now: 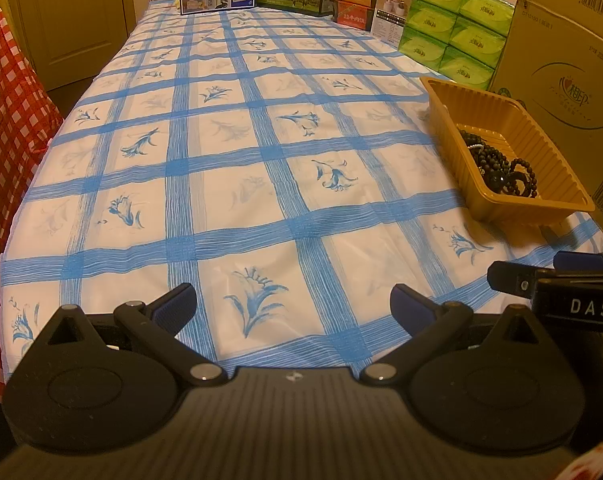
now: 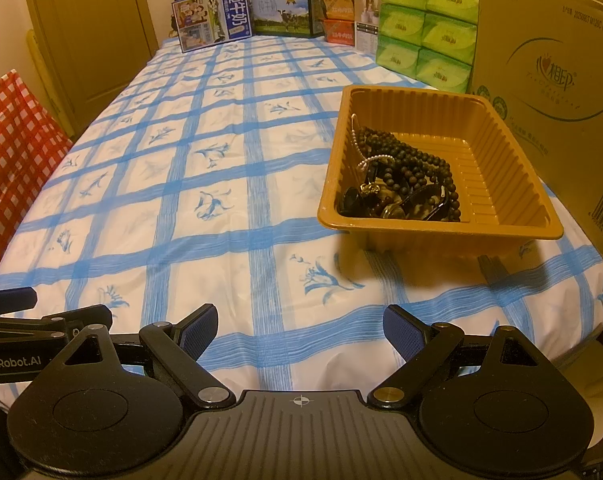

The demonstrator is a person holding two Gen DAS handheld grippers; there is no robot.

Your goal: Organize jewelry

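Jewelry: dark bead strings, heaped in ribbed orange plastic tray.
Cloth: blue-checked tablecloth, no jewelry visible.
Left gripper: wide open, empty.
Right gripper: wide open, empty.
Stage: gathered already, or awaiting sorting.

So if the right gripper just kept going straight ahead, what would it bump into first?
Probably nothing soon. The right gripper points along bare tablecloth; the tray sits off to its right. The milk boxes stand far ahead.
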